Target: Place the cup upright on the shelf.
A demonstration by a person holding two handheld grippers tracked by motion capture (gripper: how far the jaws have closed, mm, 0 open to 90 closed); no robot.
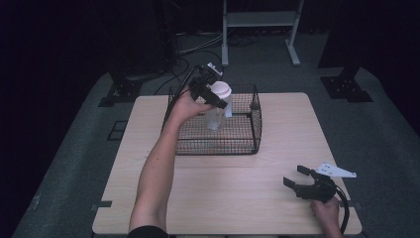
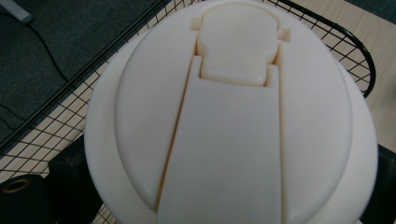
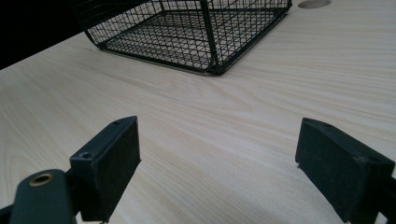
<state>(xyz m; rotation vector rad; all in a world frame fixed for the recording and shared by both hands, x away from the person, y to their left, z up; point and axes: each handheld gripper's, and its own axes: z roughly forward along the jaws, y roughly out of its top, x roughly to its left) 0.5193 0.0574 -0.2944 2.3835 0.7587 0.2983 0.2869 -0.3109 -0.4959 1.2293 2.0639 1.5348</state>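
A clear bottle (image 1: 214,118) with a cream-white flip lid (image 1: 221,90) hangs upright over the black wire basket (image 1: 213,151) at the back of the wooden table (image 1: 223,198). My left gripper (image 1: 218,97) is shut on the bottle just under the lid. In the left gripper view the lid (image 2: 233,121) is seen from above, with the left gripper (image 2: 224,186) jaws at its two sides and the basket rim (image 2: 56,121) behind it. My right gripper (image 1: 294,175) rests open near the front right edge. Between its jaws the right gripper (image 3: 219,154) has only bare table.
The basket (image 3: 187,37) stands ahead of the right gripper, past a stretch of bare wood (image 3: 233,107). A round hole (image 3: 314,3) marks the tabletop beyond it. A metal frame (image 1: 260,22), cables (image 1: 198,47) and dark stands are on the floor behind the table.
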